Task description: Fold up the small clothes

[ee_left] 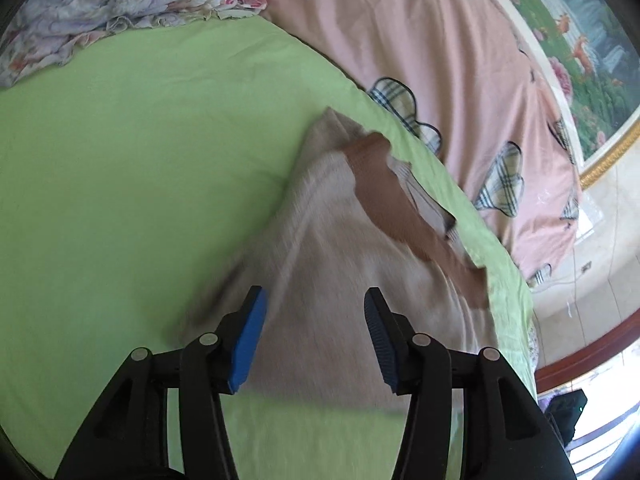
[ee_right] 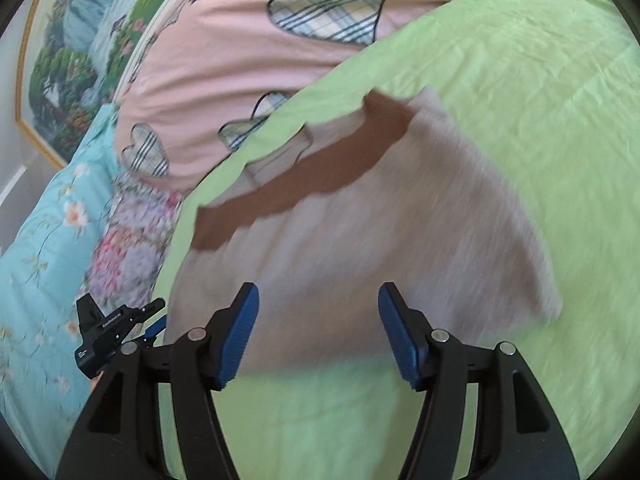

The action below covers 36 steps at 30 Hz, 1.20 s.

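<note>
Beige garment (ee_left: 340,248) with a brown waistband (ee_left: 384,196) lies rumpled on green sheet (ee_left: 140,160), just ahead of both tongs, unheld.

Green bedsheet (ee_left: 120,140), pink heart quilt (ee_right: 224,52) (plaid patches), framed landscape painting (ee_left: 592,60)

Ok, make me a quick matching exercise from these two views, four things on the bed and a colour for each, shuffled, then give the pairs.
Things:
1. sheet
2. band on the small garment
3. quilt with checked hearts
4. pads on the left gripper fingers

Colours:
A. brown
B. blue
C. light green
D. pink

Pairs: 1-C, 2-A, 3-D, 4-B
</note>
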### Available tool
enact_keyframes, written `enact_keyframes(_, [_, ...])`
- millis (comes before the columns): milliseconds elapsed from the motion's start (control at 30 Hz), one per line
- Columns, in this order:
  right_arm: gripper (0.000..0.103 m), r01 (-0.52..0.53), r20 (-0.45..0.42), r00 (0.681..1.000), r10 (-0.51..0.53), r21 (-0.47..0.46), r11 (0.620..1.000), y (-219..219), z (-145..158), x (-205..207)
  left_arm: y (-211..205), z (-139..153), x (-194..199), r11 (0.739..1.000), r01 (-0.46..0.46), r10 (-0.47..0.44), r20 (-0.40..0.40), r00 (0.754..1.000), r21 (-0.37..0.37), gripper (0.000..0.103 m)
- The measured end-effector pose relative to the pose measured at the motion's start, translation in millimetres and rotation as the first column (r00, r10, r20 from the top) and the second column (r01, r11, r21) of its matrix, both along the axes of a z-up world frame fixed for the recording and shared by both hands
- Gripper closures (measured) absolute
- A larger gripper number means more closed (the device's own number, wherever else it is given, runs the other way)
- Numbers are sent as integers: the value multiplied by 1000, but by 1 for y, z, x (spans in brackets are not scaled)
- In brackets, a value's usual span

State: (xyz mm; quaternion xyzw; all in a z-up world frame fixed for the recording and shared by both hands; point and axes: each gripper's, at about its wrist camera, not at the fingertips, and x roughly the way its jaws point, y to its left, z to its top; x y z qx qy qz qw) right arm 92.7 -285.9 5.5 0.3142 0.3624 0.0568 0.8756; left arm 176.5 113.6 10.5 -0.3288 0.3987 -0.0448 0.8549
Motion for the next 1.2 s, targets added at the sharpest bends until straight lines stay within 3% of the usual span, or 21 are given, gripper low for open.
enact_keyframes(233, [38, -41, -2, 999, 41, 9, 999, 27, -4, -21, -27, -17, -52, 995, 82, -84, -44, 995, -60, 49])
enact_keyframes(500, [36, -56, 9, 998, 56, 4, 998, 39, 0, -37, -33, -34, -75, 993, 62, -70, -77, 995, -105, 45])
enact_keyframes(867, [35, -59, 1, 998, 59, 14, 998, 39, -1, -47, -34, -37, -62, 994, 30, -39, -83, 996, -106, 39])
enact_keyframes(1100, [35, -68, -8, 998, 68, 10, 998, 40, 1, -46, -10, -43, -34, 983, -99, 91, -60, 994, -157, 39])
enact_keyframes(1200, [35, -61, -9, 998, 61, 15, 998, 40, 2, -45, -5, -41, -16, 987, -129, 124, -53, 991, -96, 42])
